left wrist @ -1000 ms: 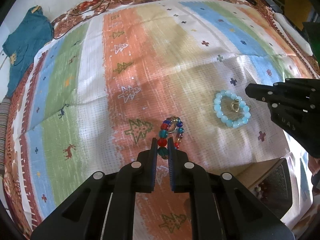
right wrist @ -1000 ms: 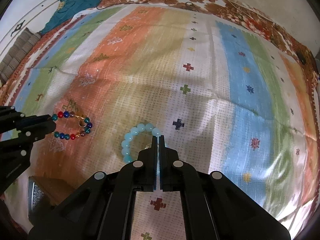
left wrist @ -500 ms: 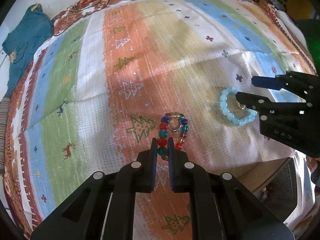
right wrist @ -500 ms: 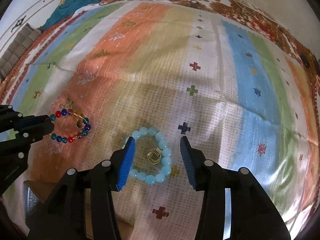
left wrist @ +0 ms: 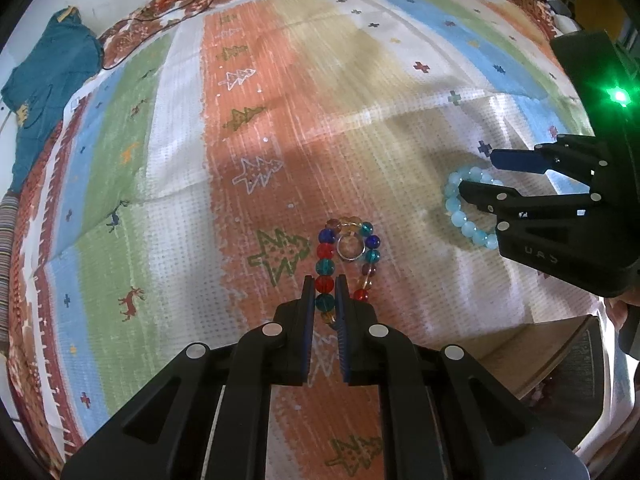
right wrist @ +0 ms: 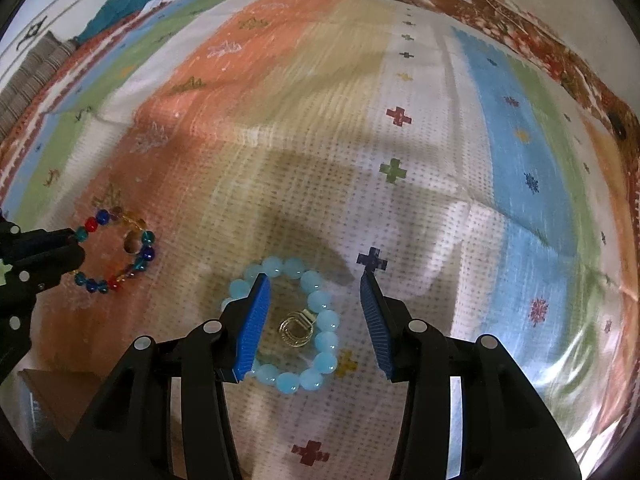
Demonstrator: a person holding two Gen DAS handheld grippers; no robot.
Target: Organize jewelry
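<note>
A multicoloured bead bracelet (left wrist: 327, 235) with a silver ring (left wrist: 350, 249) inside its loop lies on the striped blanket. My left gripper (left wrist: 325, 280) is shut on its near beads, a red and a teal one between the pads. In the right wrist view the same bracelet (right wrist: 148, 254) sits at the left with the left gripper (right wrist: 78, 246) on it. A light blue bead bracelet (right wrist: 320, 302) encircles a gold ring (right wrist: 296, 330). My right gripper (right wrist: 314, 278) stands open just above it, straddling the ring and the bracelet's right side without touching. The left wrist view shows this right gripper (left wrist: 478, 174) over the blue bracelet (left wrist: 456, 204).
A wooden box (left wrist: 560, 356) with a dark inside sits at the blanket's near edge between the two grippers, also in view as the box (right wrist: 52, 392). A teal cloth (left wrist: 44, 80) lies at the far left corner. A thin cable (left wrist: 192, 4) runs along the far border.
My right gripper went from shut to open and sank closer over the light blue bracelet. The left gripper kept its grip on the multicoloured bracelet and stayed put.
</note>
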